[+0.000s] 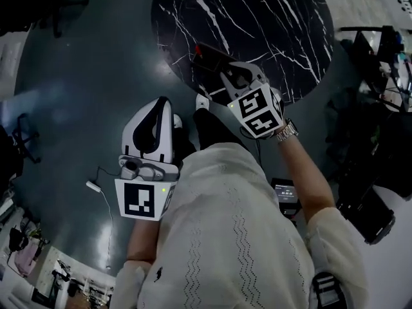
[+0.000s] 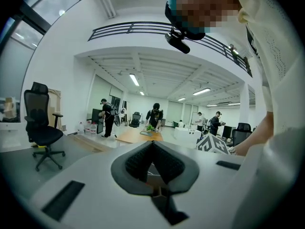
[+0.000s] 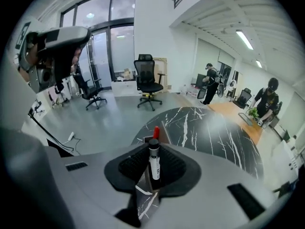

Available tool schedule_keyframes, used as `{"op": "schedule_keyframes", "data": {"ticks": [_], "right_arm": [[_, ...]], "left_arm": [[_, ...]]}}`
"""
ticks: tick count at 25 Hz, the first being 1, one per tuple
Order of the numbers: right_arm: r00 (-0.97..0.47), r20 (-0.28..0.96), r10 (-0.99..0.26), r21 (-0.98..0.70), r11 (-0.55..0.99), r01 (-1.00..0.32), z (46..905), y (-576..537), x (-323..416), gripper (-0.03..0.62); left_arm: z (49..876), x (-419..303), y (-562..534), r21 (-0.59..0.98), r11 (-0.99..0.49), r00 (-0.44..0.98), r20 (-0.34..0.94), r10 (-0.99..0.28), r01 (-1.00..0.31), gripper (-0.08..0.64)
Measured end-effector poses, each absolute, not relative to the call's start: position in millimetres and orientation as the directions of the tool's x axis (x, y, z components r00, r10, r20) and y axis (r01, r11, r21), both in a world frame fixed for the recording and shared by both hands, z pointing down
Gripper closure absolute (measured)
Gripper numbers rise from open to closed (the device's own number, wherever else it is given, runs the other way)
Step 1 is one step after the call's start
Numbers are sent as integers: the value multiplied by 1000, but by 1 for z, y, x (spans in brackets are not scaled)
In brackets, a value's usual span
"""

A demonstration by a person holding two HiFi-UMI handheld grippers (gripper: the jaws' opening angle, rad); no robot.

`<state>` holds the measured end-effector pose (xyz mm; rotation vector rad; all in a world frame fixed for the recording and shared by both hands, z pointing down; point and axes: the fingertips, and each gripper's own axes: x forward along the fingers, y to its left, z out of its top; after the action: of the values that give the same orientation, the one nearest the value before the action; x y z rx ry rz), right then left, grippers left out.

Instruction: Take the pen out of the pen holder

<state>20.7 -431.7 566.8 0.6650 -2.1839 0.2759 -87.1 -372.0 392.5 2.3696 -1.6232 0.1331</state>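
A white marker pen with a black cap (image 3: 154, 163) stands upright between the jaws of my right gripper (image 3: 154, 152), which is shut on it. Just behind it is a dark pen holder (image 3: 163, 130) with a red-tipped pen (image 3: 156, 132) in it, near the edge of the black marble table (image 3: 214, 132). In the head view the right gripper (image 1: 226, 76) is at the table's (image 1: 257, 18) near edge, against the pen holder (image 1: 212, 58). My left gripper (image 1: 161, 103) is held near the person's body and away from the table. It (image 2: 152, 144) is shut on nothing and points up.
A white adapter with a cable (image 1: 93, 187) lies on the grey floor at the left. Dark equipment (image 1: 380, 56) crowds the right side. Office chairs (image 3: 147, 80) stand beyond the table. Several people (image 2: 155, 114) are at desks far off.
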Motion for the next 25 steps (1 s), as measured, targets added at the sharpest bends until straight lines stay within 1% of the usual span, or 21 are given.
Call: {"op": "schedule_keyframes", "data": {"ticks": [5,12,16,19,25], "right_arm": [[-503,721,-478,36,750,-661,536,-414,33,509],[-481,636,-604,-36,599,-800,485,-383,41,509],[-449,534,-717,-81,485,-870,443,-362,39,509],[-394,444,-805,-123,381,-916,408,-340,38,509],[-272,248,-930,-190,229,-955,361,-293,41,509]], "left_arm": [[387,-81,-360,172,-429,457,196,-867,-887,551],[374,-90,-338,170,-516,540,153,-827,-839,551],[371,-97,-324,175,-562,586,146,-797,-808,551],[366,-97,-317,194,-596,623,138,-770,-780,551],[363,-92,-300,192,-676,701,129,-702,-712,551]]}}
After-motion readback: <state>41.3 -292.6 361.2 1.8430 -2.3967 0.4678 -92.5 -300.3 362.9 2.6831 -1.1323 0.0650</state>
